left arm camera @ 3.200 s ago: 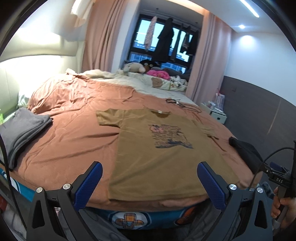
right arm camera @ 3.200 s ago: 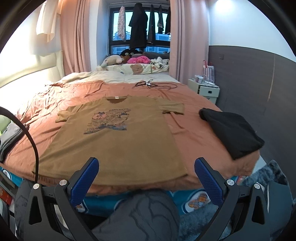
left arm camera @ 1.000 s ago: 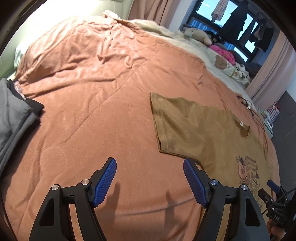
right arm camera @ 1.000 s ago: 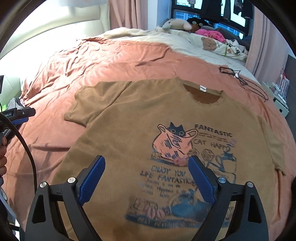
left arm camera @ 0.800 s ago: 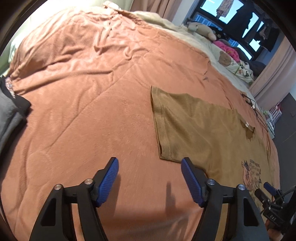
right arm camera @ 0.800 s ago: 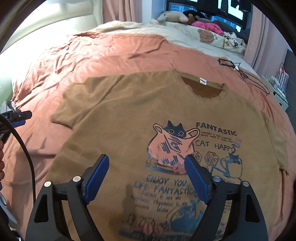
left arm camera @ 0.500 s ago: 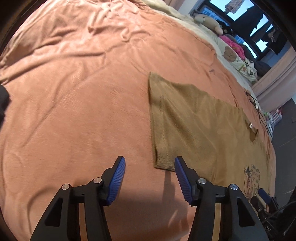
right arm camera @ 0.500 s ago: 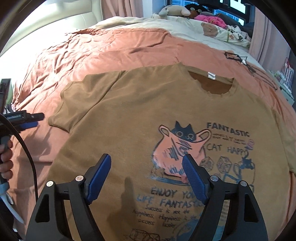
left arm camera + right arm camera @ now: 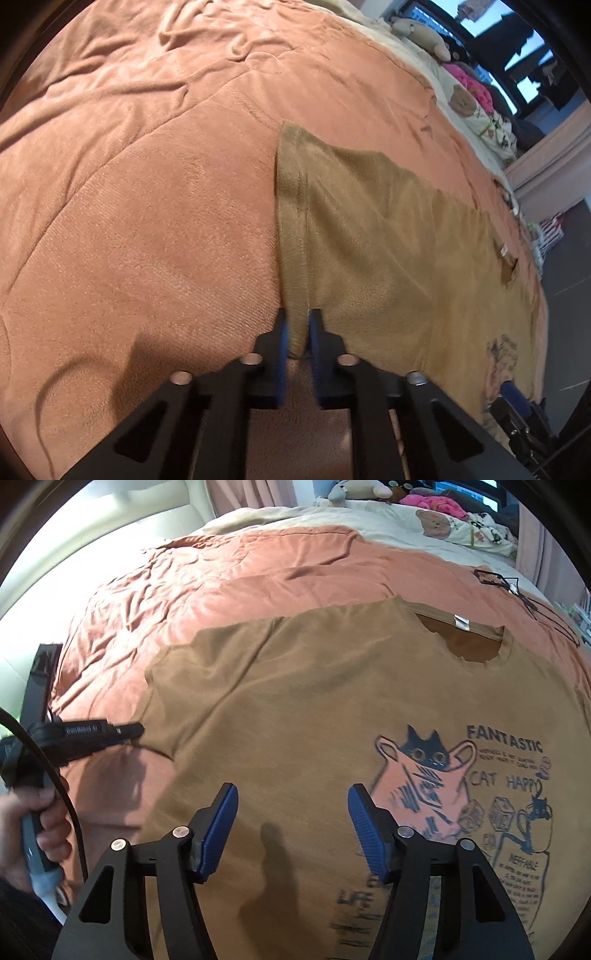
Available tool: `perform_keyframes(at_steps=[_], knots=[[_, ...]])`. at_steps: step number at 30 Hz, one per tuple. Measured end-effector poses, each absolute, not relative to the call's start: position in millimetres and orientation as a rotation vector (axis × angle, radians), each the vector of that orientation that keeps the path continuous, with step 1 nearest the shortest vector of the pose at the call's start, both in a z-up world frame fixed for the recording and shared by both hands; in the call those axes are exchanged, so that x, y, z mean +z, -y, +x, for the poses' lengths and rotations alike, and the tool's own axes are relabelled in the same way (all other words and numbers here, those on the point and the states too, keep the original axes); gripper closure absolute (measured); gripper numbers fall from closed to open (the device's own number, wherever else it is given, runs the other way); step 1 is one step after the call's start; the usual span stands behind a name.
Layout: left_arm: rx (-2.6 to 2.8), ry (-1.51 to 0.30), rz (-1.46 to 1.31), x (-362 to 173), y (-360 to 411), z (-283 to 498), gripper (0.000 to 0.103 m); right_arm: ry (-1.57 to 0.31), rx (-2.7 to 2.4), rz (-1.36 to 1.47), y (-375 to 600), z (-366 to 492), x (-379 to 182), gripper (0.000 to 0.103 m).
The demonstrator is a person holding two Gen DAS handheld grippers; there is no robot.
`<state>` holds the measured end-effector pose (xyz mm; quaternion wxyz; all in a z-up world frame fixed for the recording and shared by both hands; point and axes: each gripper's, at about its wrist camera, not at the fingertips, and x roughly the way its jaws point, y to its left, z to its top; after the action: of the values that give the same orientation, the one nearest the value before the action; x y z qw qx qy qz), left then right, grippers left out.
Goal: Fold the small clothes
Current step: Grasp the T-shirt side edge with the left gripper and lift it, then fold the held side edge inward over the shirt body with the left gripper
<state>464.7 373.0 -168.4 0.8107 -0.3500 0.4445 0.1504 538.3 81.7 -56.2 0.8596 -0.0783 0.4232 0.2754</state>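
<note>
— Where is the brown T-shirt (image 9: 314, 709)?

— It lies flat on the orange blanket (image 9: 147, 221). The left gripper (image 9: 296, 332) is pinched tight on the edge of its sleeve (image 9: 295, 236).

— And the right gripper (image 9: 291, 827)?

— Its jaws are closing over the shirt's middle, with only flat cloth below them, just left of the cat picture (image 9: 424, 768).

— What is past the grippers?

— More blanket, then a cream sheet (image 9: 332, 520), soft toys (image 9: 354, 491) and a pink curtain (image 9: 550, 162). A black cord (image 9: 517, 590) lies past the collar.
</note>
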Motion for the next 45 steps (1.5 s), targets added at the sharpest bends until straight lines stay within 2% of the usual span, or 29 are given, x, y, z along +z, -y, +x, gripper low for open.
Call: perform_keyframes(at_steps=[2,7,16,19,29,39,45], knots=[[0.319,-0.927,-0.767,-165,-377,462,0.096,-0.897,0.606,-0.139,-87,541,-56,0.055],[0.302,-0.881,-0.753,-147,-382,459,0.096,-0.931,0.659,-0.100,-105,548,-63,0.069],[0.227,-0.838,-0.772,-132,-382,463,0.096,-1.054,0.702,0.011,-132,579,-100,0.078],[0.200,-0.834,-0.783,-127,-379,465,0.096,-1.083,0.706,0.055,-134,589,-113,0.085],[0.115,-0.812,-0.737,-99,-355,480,0.096,-1.157,0.756,0.316,-112,616,-128,0.089],[0.039,-0.826,-0.668,-84,-310,506,0.096,-1.097,0.729,0.262,-58,606,-99,0.088],[-0.013,-0.877,-0.650,-93,-278,519,0.096,-1.105,0.695,0.230,-42,595,-87,0.087]])
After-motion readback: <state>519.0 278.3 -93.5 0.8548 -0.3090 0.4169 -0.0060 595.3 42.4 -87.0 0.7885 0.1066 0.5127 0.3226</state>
